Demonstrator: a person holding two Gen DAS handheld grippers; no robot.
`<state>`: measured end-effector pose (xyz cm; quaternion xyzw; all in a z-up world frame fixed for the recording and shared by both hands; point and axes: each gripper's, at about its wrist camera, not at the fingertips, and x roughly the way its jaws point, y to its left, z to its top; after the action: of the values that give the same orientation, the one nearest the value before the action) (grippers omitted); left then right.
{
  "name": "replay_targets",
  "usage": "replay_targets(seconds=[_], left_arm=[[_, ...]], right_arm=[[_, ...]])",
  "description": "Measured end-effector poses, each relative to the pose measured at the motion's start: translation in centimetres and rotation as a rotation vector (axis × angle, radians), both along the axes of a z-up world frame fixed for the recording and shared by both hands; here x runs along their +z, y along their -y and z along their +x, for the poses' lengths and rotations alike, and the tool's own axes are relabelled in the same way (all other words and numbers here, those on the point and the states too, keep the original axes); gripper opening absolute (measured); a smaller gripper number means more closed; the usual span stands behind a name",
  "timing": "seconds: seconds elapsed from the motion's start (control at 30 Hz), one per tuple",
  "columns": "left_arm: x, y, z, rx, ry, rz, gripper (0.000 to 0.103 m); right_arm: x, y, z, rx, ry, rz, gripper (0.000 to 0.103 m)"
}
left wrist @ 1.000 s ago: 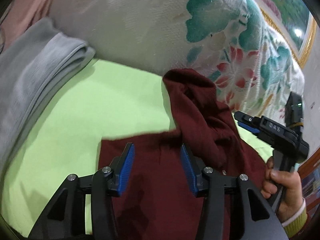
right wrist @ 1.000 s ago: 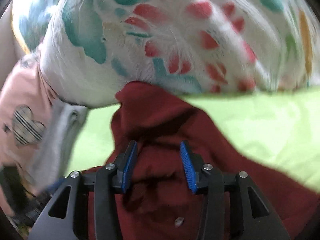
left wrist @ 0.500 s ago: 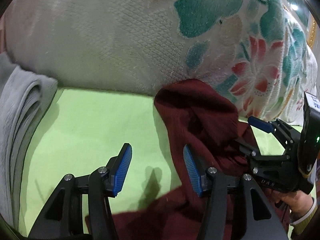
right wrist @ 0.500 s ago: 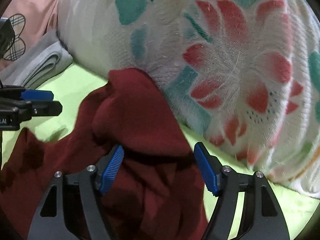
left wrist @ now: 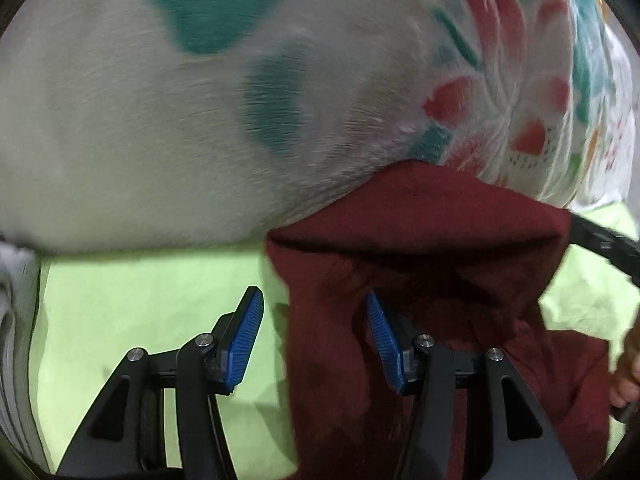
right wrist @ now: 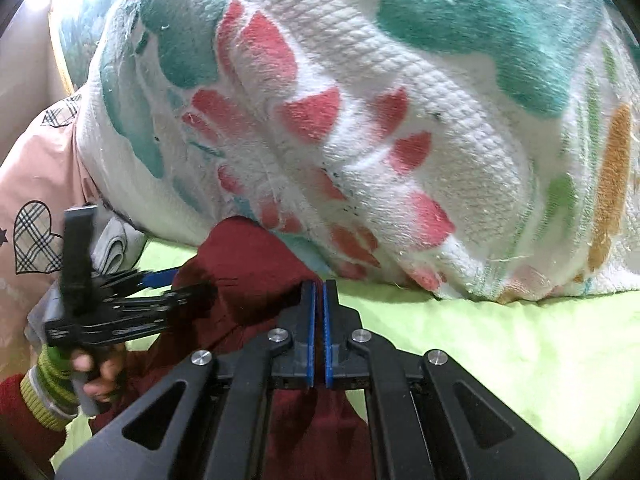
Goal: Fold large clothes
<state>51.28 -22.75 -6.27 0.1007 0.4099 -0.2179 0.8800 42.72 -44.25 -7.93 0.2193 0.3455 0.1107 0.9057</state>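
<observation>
A dark red garment (left wrist: pixel 420 264) lies bunched on the lime green sheet (left wrist: pixel 140 304), its far end pushed against a floral blanket. My left gripper (left wrist: pixel 314 330) is open, its jaws straddling the garment's left edge, right pad over the cloth. In the right wrist view the garment (right wrist: pixel 248 264) runs under my right gripper (right wrist: pixel 319 304), whose blue pads are shut on the garment's right edge. The left gripper also shows there (right wrist: pixel 160 292), blurred, at the garment's left side.
A thick white blanket with teal and red flowers (right wrist: pixel 400 140) fills the back, also in the left view (left wrist: pixel 280 80). Folded grey cloth (right wrist: pixel 116 248) and a pink garment with a plaid heart (right wrist: pixel 32 236) lie left. Green sheet (right wrist: pixel 500 340) spreads right.
My right gripper has gone from wide open to shut on the garment's edge. My left gripper has moved forward, closer to the garment's far end and the blanket, still open.
</observation>
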Motion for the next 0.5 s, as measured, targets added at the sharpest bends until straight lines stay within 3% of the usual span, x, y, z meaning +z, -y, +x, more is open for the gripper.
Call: replay_targets(seconds=[0.03,0.07,0.13,0.27,0.4,0.5], left_arm=[[-0.3,0.6,0.4,-0.001,0.002,0.015,0.032],[-0.6,0.9,0.7,-0.005,-0.006,0.016,0.002],[-0.6,0.7,0.9,0.001,-0.006,-0.028,0.003],[1.9,-1.4,-2.3,-0.013,0.073,-0.143,0.002],[5.1,-4.4,-8.8,-0.06,0.191,-0.229,0.002],[5.6,-6.1,-13.7,-0.074,0.229,-0.258,0.002]], right_arm=[[-0.1,0.3,-0.1,0.0,0.0,0.012,0.003],[-0.2,0.5,-0.4,-0.001,-0.001,0.02,0.003],[-0.4,1.4,-0.9,-0.008,-0.005,0.052,0.003],[0.0,2.1,-2.7,-0.017,0.012,0.102,0.003],[1.6,2.1,-7.0,-0.016,0.063,0.132,0.003],[2.4,1.6,-11.5,-0.022,0.087,0.136,0.003]])
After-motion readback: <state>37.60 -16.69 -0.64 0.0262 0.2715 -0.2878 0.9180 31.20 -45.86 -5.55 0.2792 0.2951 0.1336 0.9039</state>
